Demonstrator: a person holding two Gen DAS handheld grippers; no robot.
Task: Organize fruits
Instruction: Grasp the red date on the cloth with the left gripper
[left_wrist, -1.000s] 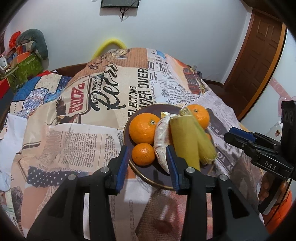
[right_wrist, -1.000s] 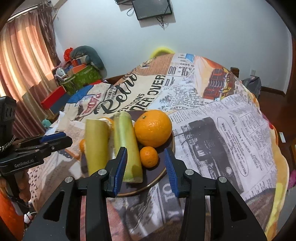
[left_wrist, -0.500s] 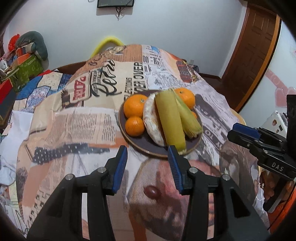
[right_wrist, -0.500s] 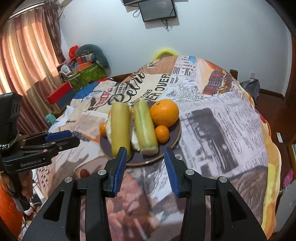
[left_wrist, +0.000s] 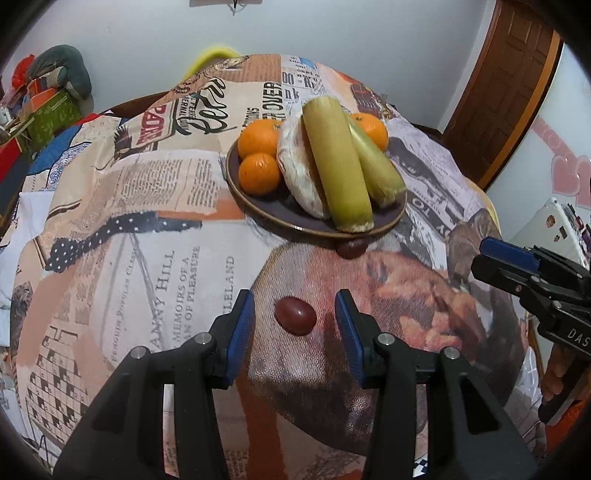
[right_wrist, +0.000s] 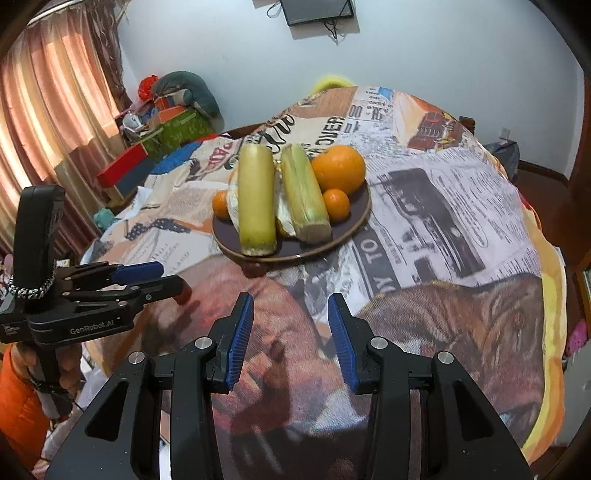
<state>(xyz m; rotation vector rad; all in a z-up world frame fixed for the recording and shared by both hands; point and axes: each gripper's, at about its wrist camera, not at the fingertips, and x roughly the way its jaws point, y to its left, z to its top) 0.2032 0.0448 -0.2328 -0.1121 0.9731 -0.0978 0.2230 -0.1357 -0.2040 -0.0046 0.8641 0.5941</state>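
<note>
A dark round plate (left_wrist: 397, 218) (right_wrist: 364, 206) holds several oranges (left_wrist: 258, 173) (right_wrist: 338, 168), two yellow-green stalks (left_wrist: 338, 162) (right_wrist: 256, 199) and a pale flat piece (left_wrist: 297, 166). A dark red grape (left_wrist: 295, 315) lies on the cloth between the open fingers of my left gripper (left_wrist: 294, 317). A second grape (left_wrist: 351, 248) (right_wrist: 255, 268) lies against the plate's near rim. My right gripper (right_wrist: 290, 326) is open and empty, short of the plate. It shows at the right of the left wrist view (left_wrist: 506, 256); the left one shows in the right wrist view (right_wrist: 147, 277).
The table is covered by a newspaper-print cloth (left_wrist: 147, 229) (right_wrist: 461, 229) that drops off at the edges. Boxes and bags (right_wrist: 166, 122) are stacked by the curtain at the left. A wooden door (left_wrist: 498, 85) stands at the right.
Both grippers have drawn back from the plate toward the near side of the table. The grape has come between the left fingers. Both stay open.
</note>
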